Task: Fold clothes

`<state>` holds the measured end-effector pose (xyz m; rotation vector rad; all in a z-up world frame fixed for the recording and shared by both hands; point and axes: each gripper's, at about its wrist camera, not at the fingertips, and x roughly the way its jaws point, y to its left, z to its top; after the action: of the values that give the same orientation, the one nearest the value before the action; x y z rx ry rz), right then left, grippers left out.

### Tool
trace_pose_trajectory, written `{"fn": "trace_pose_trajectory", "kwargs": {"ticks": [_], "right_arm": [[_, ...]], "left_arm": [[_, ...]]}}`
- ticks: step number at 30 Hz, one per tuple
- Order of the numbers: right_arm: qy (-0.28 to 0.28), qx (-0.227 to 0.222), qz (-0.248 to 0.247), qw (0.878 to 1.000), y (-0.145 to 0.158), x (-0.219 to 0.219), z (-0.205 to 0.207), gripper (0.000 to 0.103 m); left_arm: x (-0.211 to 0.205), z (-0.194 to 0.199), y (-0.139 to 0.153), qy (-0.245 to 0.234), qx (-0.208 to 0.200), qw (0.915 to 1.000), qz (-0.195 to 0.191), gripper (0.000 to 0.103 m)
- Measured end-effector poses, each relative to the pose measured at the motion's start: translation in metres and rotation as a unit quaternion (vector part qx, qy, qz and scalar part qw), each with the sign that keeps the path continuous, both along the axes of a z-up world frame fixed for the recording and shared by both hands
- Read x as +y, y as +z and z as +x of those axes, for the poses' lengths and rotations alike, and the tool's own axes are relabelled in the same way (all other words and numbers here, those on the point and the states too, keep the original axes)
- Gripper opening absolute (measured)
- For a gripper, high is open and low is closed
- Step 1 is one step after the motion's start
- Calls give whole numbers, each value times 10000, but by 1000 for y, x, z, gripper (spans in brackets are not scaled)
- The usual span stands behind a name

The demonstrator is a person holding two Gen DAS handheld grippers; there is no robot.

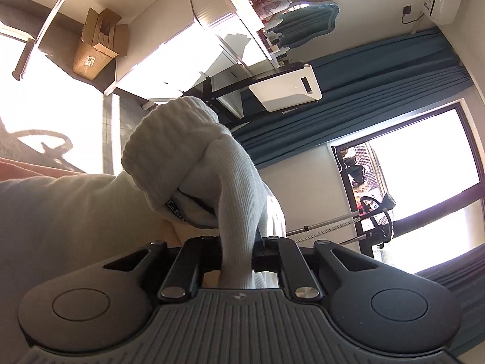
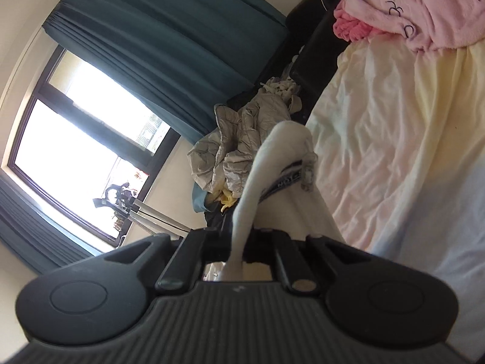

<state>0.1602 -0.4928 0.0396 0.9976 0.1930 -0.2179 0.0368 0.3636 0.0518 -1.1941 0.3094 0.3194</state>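
A white knitted garment (image 1: 194, 157) with ribbed edge and a dark label hangs bunched in front of the left wrist camera. My left gripper (image 1: 239, 242) is shut on a fold of it. The same white garment (image 2: 272, 157) shows in the right wrist view, with a dark printed band. My right gripper (image 2: 239, 236) is shut on a narrow strip of it. Both views are tilted sideways. The fingertips are hidden by cloth.
A bed with a pale yellow and pink sheet (image 2: 394, 139) carries a pink fleece pile (image 2: 409, 9). A grey crumpled quilt (image 2: 230, 154) lies beside it. Teal curtains (image 1: 379, 97), a window (image 2: 60, 139), white furniture (image 1: 194, 39) and a cardboard box (image 1: 97, 45) surround.
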Motion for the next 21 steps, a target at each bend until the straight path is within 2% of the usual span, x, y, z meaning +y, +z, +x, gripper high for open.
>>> {"fn": "trace_pose_trajectory", "kwargs": {"ticks": [2, 5, 9, 11, 15, 18, 21], "right_arm": [[294, -380, -471, 9977, 21, -5, -5, 6], [364, -508, -735, 9953, 21, -11, -31, 6], [414, -34, -395, 9984, -30, -26, -73, 6], [429, 430, -87, 9981, -70, -33, -97, 6], [438, 1306, 542, 9890, -147, -43, -129, 7], [398, 1367, 694, 9874, -166, -48, -139, 13], [266, 1317, 772, 9879, -157, -51, -148, 17]], "left_arm": [[5, -5, 11, -228, 59, 9995, 232, 13], [3, -18, 6, -411, 164, 9983, 382, 13], [-2, -37, -33, -599, 436, 9969, 279, 13], [-8, -41, -49, -729, 649, 9939, 512, 13], [-17, -44, -68, -938, 950, 9859, 1011, 14], [-25, -47, -62, -1071, 1112, 9772, 1458, 20], [-41, -55, -46, -1174, 1232, 9648, 2004, 40]]}}
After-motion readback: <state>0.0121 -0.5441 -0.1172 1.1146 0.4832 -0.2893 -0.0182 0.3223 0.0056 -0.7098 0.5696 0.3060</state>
